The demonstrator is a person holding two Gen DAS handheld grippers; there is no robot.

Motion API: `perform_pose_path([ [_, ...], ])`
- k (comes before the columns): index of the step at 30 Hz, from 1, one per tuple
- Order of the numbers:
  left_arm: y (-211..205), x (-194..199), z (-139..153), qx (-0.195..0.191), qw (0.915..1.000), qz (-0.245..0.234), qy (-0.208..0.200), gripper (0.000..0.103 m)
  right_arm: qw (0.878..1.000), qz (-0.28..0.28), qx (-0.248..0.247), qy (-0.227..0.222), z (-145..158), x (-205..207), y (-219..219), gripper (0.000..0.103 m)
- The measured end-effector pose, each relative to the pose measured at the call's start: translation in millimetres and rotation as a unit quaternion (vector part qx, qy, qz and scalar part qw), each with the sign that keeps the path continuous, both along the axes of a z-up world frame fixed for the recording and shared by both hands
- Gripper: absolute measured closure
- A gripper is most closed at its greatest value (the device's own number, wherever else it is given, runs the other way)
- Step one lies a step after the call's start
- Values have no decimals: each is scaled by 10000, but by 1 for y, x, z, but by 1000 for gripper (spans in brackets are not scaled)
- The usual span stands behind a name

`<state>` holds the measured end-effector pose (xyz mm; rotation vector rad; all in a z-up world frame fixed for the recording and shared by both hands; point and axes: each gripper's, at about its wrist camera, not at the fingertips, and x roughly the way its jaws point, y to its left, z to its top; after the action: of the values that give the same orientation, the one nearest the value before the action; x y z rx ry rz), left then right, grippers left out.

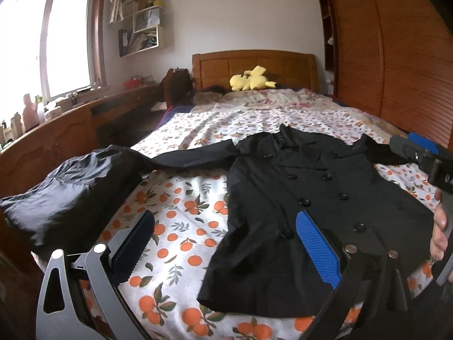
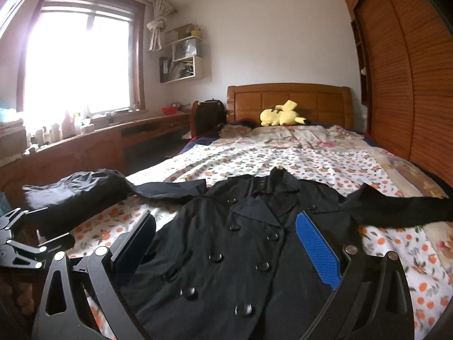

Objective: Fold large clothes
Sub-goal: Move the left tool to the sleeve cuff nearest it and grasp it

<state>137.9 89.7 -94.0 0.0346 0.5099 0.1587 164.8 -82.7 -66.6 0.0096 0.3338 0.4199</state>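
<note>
**Coat laid flat, both claws wide above the hem**

Coat (image 2: 243,243) is what we are folding: a black double-breasted one, spread face up on the bed (image 1: 181,204), collar toward the far headboard, hem toward us. Its two sleeves lie stretched out to left and right across the orange-print sheet (image 1: 170,243). A second dark garment (image 1: 70,187), already bundled, sits at the left edge of the bed, and the left sleeve's end appears to reach it.

Our left claw (image 1: 225,243) hangs with its jaws wide, holding nothing, above the coat's near left edge and the bare sheet beside it. Our right claw (image 2: 226,250) is likewise wide and empty, centred over the button rows. In the left wrist view we also see the right claw's body and the hand (image 1: 440,226) gripping it at the far right.

We judge that no fold is made yet, so the first step is likely a sleeve. To do it well, we should pinch the sleeve near its cuff, taking the one layer only, lift it just clear of the sheet, and lay it straight across the chest without dragging the body. The left sleeve needs care not to catch the bundle. The yellow plush toy (image 2: 280,117) by the headboard lies well apart and is no concern.
</note>
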Motion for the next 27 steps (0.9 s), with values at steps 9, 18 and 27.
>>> perform_pose_path([
  [9, 38, 43, -5, -102, 9998, 86, 153, 2, 9997, 261, 1, 37, -2, 58, 32, 7],
  [18, 73, 94, -4, 20, 9994, 259, 236, 2, 9981, 519, -124, 321, -38, 104, 58, 7],
  [27, 106, 157, -23, -111, 9987, 242, 438, 4, 9943, 599, -370, 802, -76, 125, 64, 7],
])
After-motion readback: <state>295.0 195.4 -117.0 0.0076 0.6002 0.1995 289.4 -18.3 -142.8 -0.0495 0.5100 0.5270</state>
